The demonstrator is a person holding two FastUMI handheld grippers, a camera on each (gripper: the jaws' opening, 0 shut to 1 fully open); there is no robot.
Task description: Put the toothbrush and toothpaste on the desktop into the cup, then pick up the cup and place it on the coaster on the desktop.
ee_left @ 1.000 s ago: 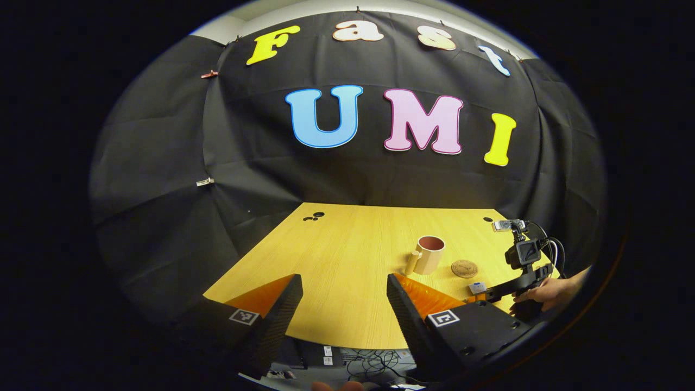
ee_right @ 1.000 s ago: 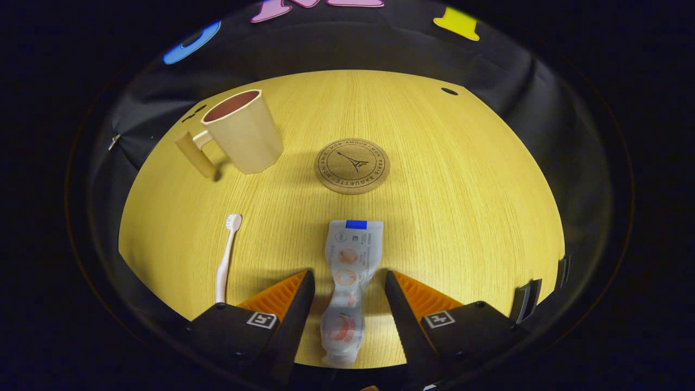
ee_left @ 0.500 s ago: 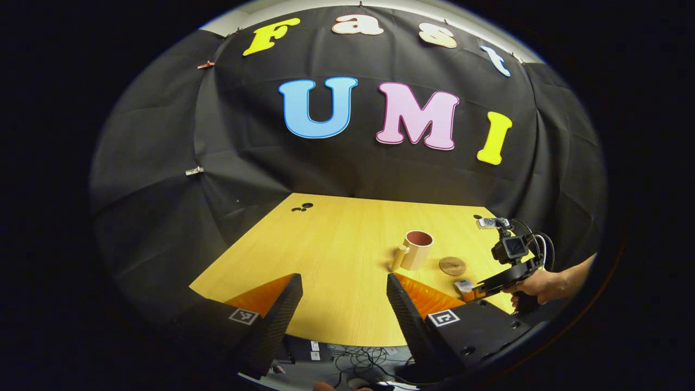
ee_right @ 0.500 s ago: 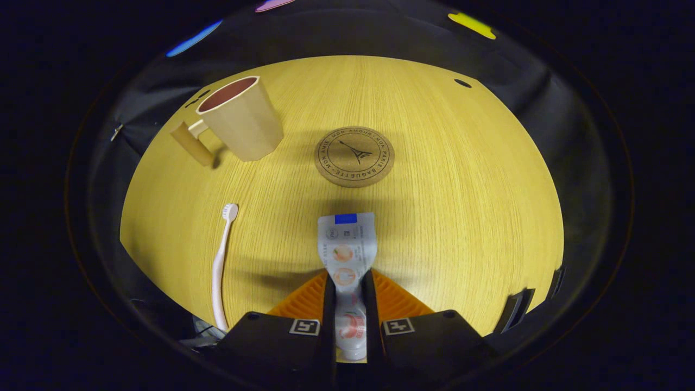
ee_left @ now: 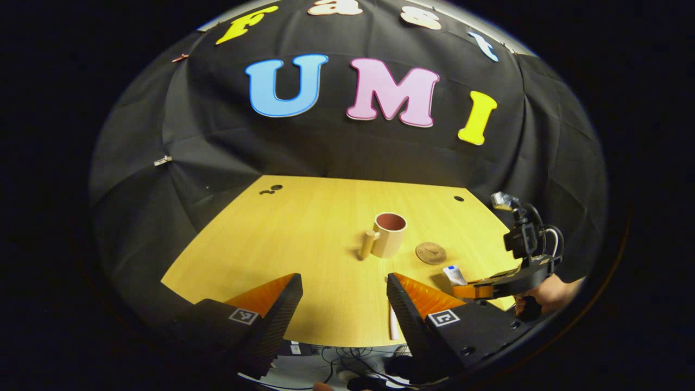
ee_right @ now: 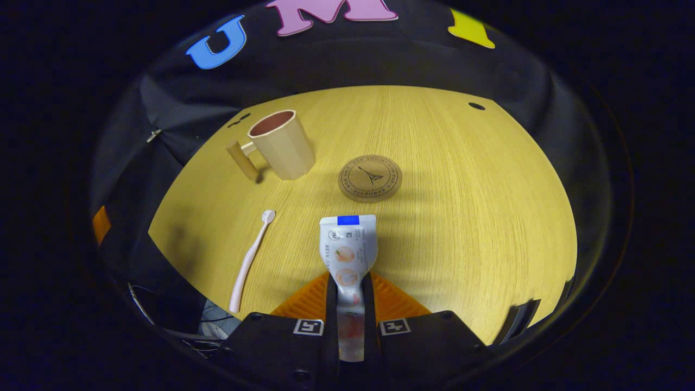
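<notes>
While the left tool (ee_left: 343,304) gapes wide — holding nothing — the right tool (ee_right: 347,288) pinches the toothpaste (ee_right: 347,250).

The coaster (ee_right: 370,178) bears ring lettering too small to read

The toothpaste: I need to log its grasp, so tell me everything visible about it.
The toothpaste is a soft white tube printed with round orange pictures, a blue band across its flat crimped end. The right tongs are shut on its lower body, crimped end pointing ahead toward the coaster. In the left gripper view it shows beside that coaster.
</notes>
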